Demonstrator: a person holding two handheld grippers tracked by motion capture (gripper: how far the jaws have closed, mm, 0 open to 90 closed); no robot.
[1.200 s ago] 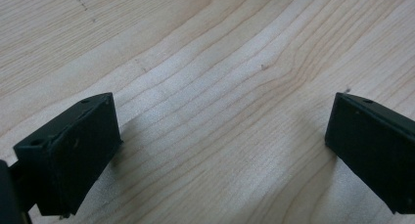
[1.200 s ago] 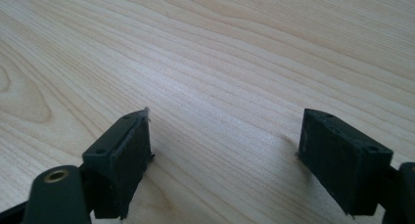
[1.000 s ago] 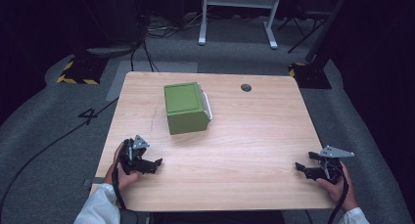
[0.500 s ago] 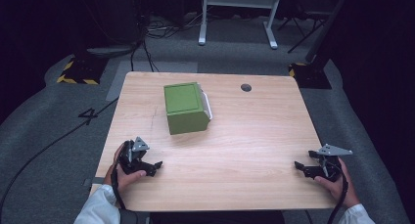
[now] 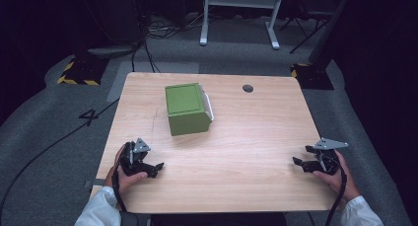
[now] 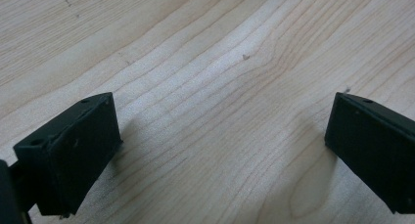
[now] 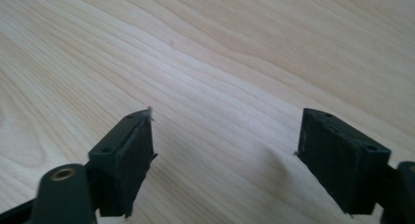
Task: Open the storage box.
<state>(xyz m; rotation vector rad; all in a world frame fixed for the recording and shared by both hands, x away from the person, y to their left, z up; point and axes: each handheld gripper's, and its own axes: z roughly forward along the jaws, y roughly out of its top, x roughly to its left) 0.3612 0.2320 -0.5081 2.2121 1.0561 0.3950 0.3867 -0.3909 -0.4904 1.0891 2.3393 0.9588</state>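
Note:
A green box (image 5: 186, 109) with a white piece along its right side stands on the wooden table (image 5: 246, 132), left of the middle and toward the far side. My left gripper (image 5: 156, 168) rests low near the table's front left corner, held in a hand, jaws apart. My right gripper (image 5: 299, 162) sits near the front right edge, also open. In the left gripper view the two black jaws stand wide over bare wood (image 6: 220, 116). In the right gripper view the jaws are likewise spread with bare wood (image 7: 225, 87) between them. Both grippers are well away from the box.
A dark round grommet hole (image 5: 248, 88) sits near the table's far right. Around the table is grey floor with cables (image 5: 148, 38), a yellow-black striped base (image 5: 79, 75) at the left and a white frame's legs (image 5: 236, 18) at the back.
The left gripper has edged slightly. The right gripper and the box have stayed where they were.

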